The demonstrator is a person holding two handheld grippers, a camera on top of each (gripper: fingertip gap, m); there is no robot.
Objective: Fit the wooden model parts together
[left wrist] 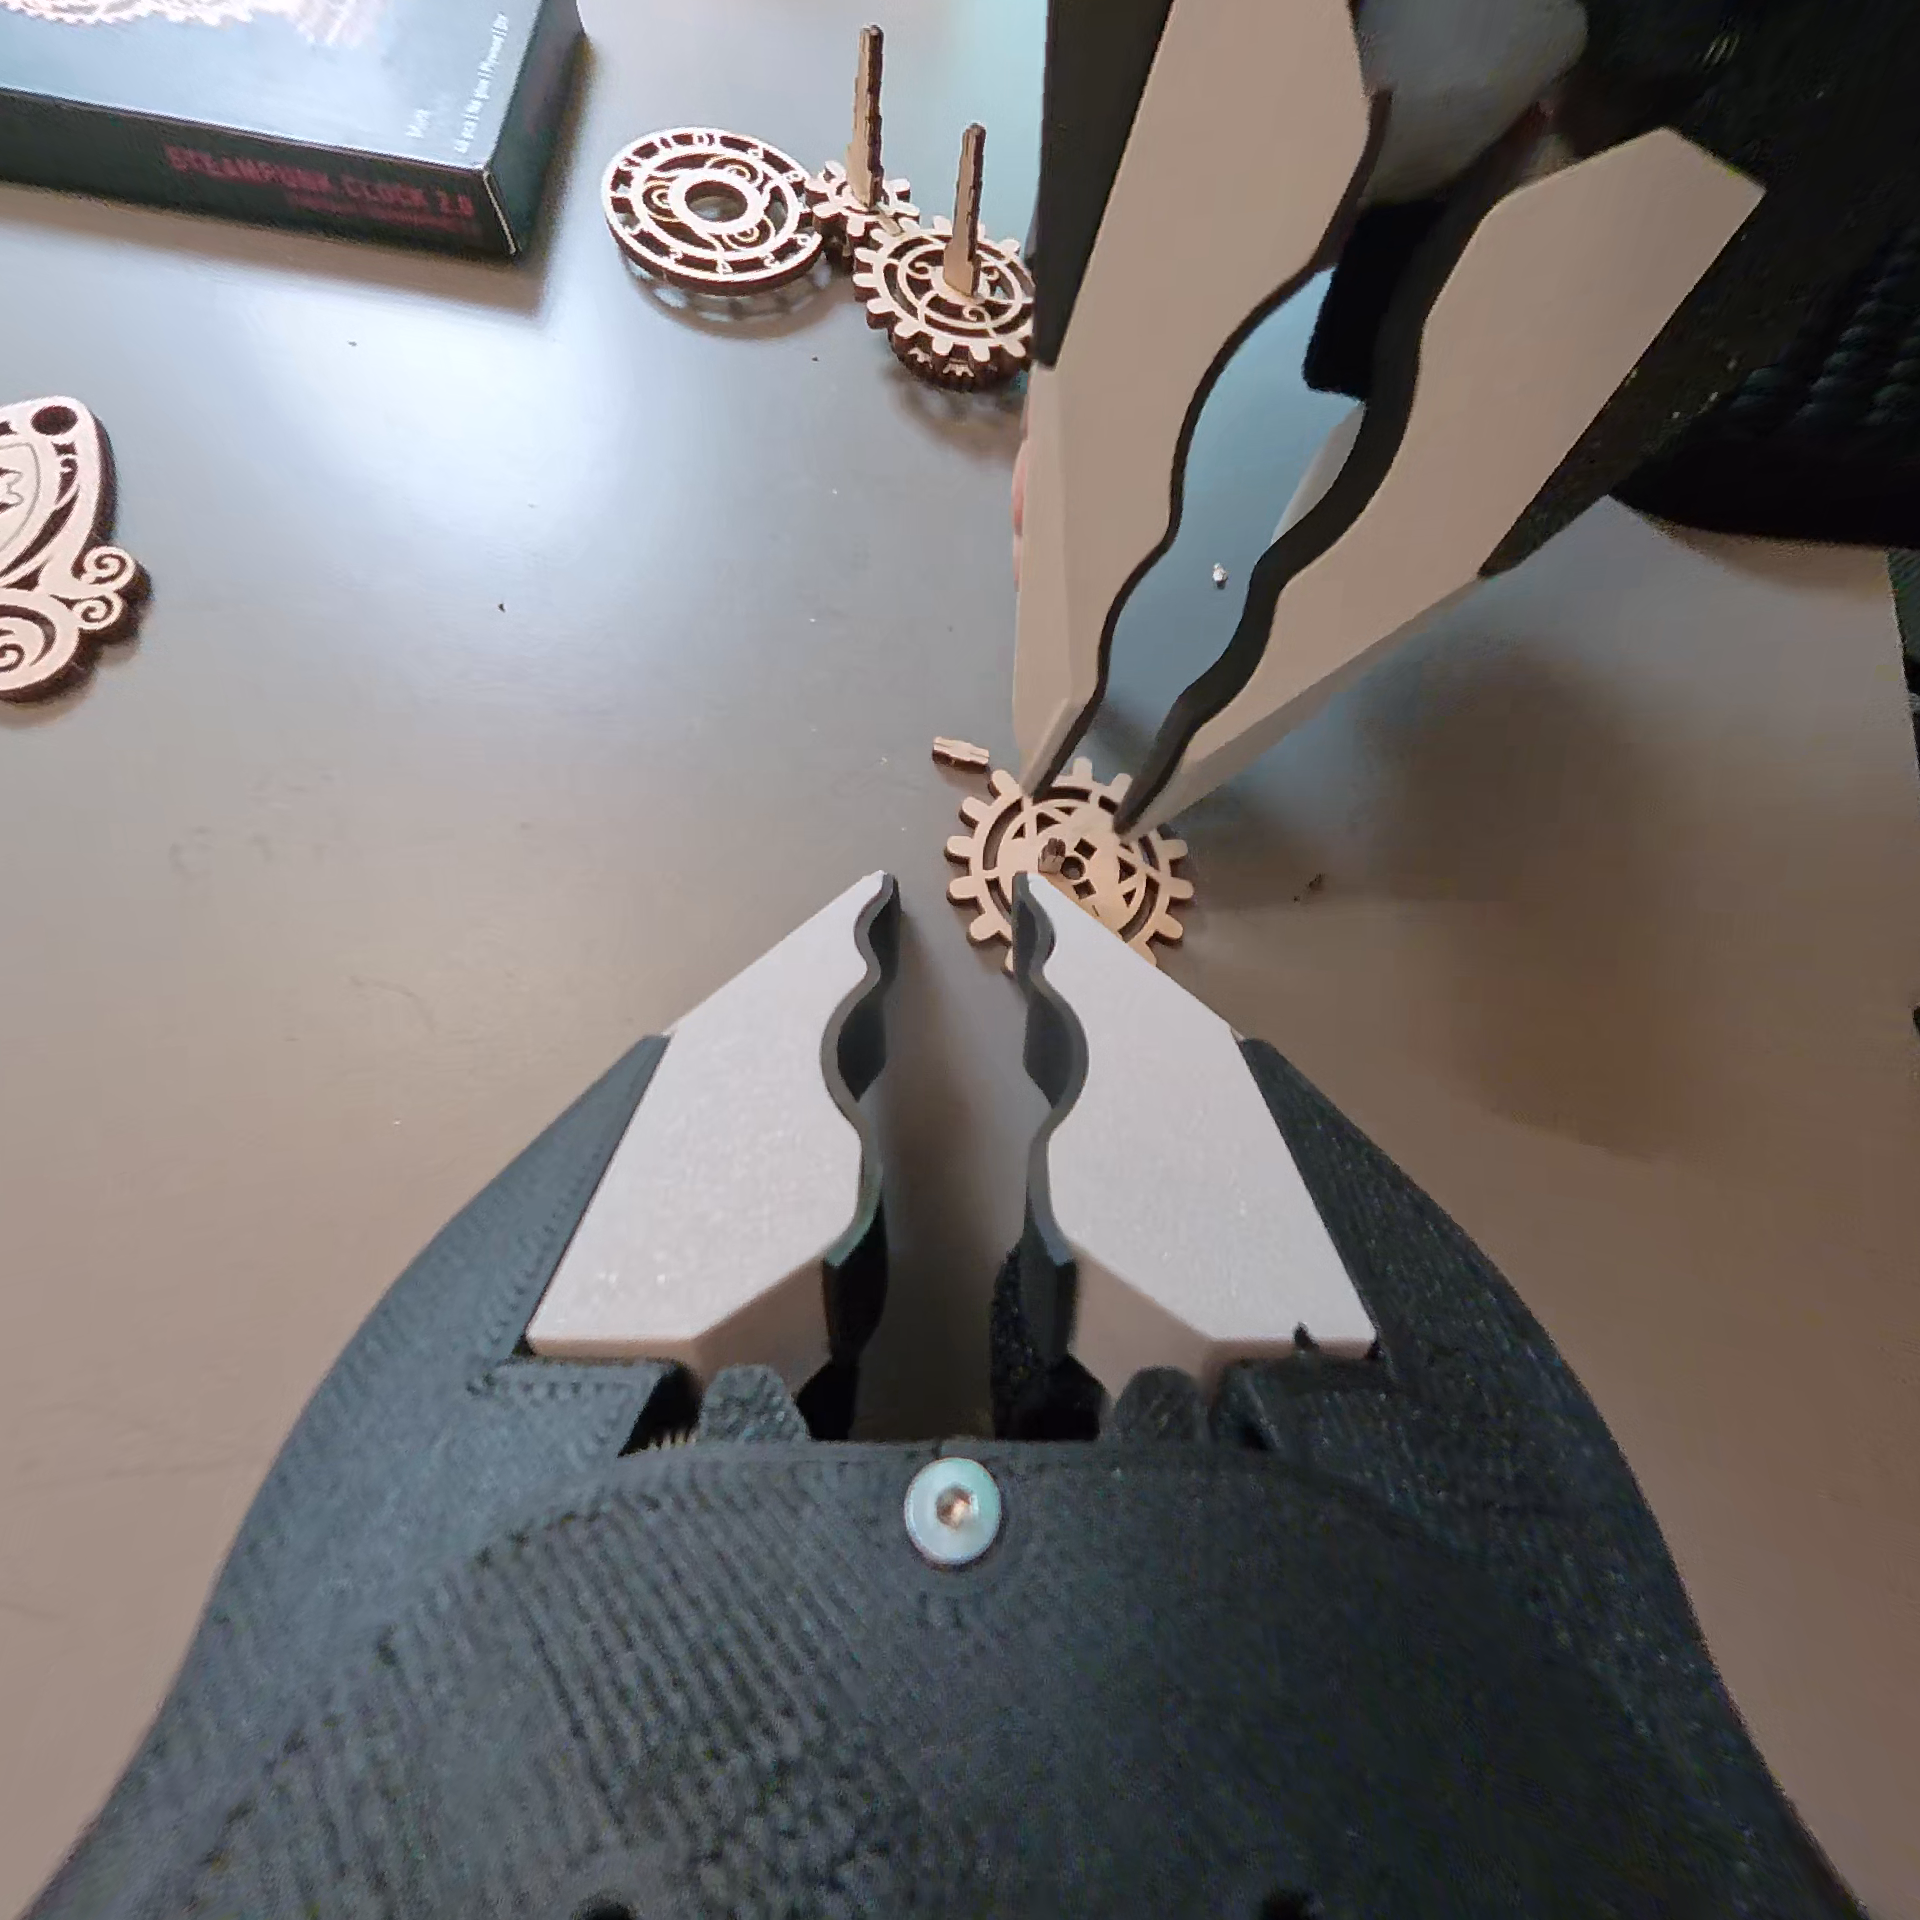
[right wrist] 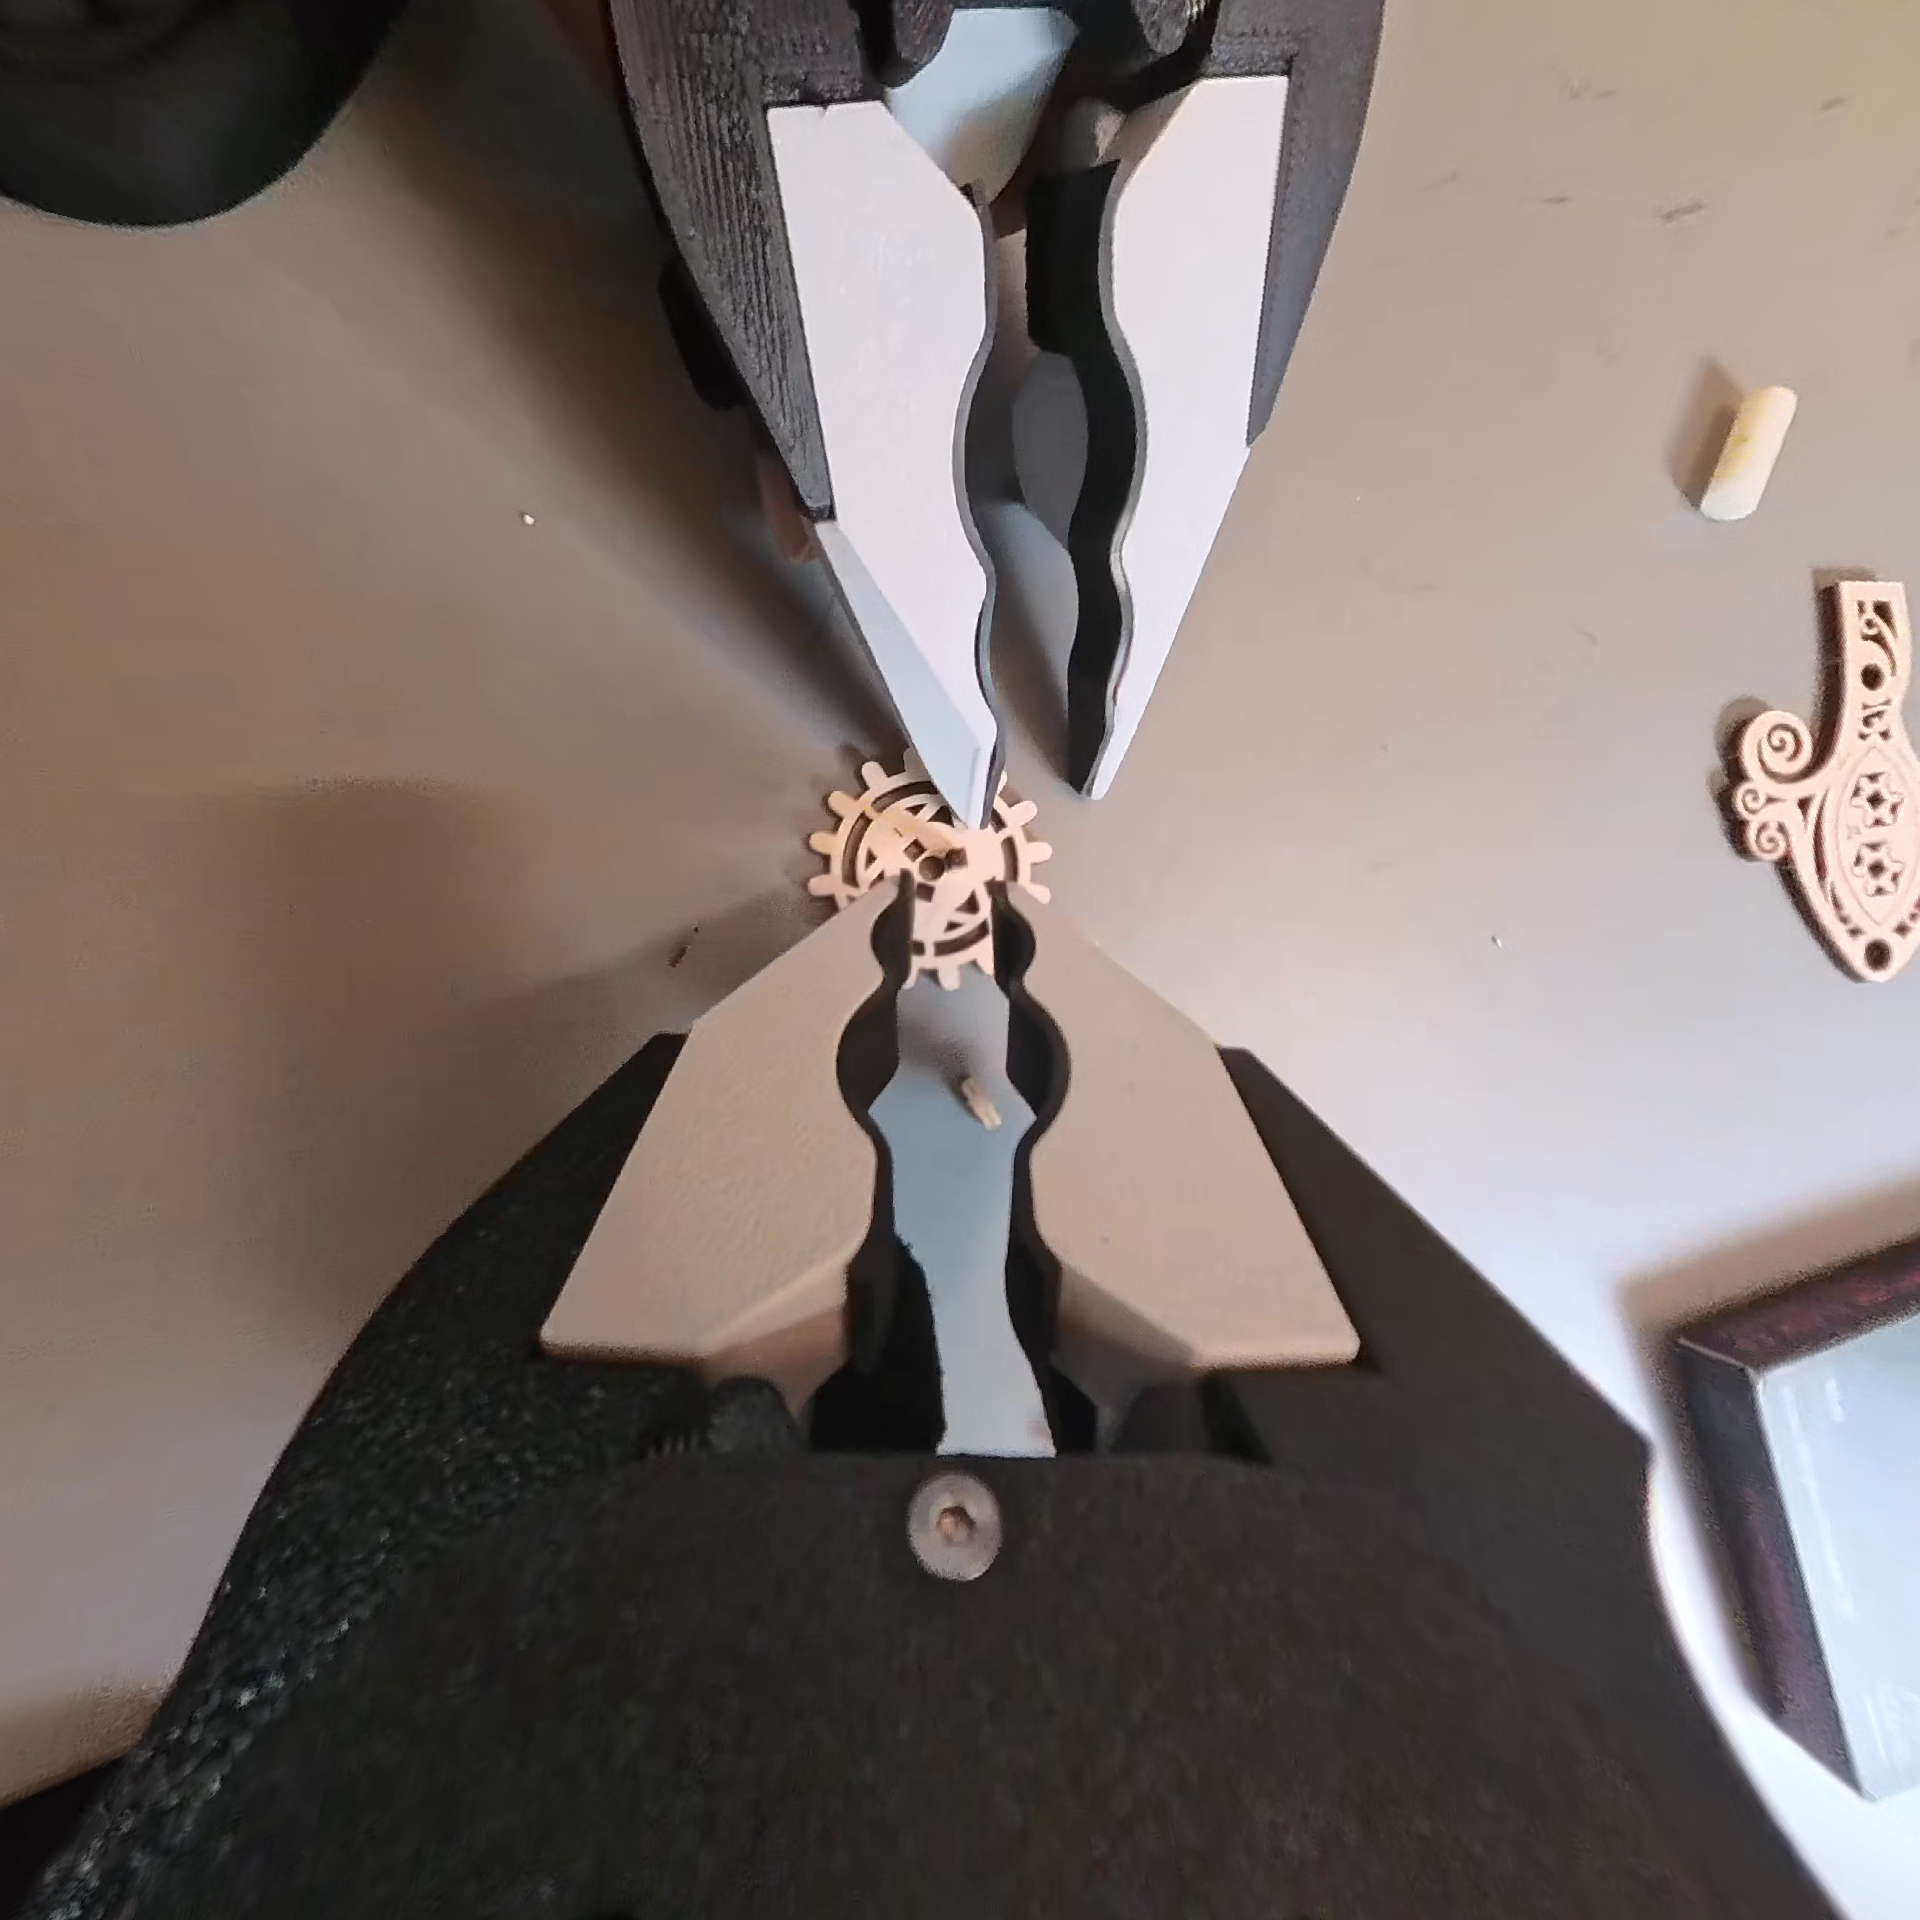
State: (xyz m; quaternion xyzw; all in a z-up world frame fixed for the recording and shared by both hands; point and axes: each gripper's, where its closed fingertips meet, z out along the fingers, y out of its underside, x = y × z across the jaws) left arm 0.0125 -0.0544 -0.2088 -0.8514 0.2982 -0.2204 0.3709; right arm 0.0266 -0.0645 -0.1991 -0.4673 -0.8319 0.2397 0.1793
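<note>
A small wooden gear lies flat on the grey table, with a short peg standing in its hub; it also shows in the right wrist view. My right gripper is slightly open and its tips rest on the gear's face either side of the hub; it comes down from the upper right in the left wrist view. My left gripper is open and empty, with its right tip at the gear's edge. From the right wrist view, one tip of the left gripper touches the gear's far side. A tiny loose peg lies beside the gear.
Far left in the left wrist view: a dark box, a round wooden dial, two gears with upright shafts, an ornate plate. Right wrist view: an ornate piece, a white cylinder, a box corner. The tips of both grippers are at nearly the same place. It is some 15 centimeters from my left tips to the ornate plate. My right wrist view looks at it from another angle.
</note>
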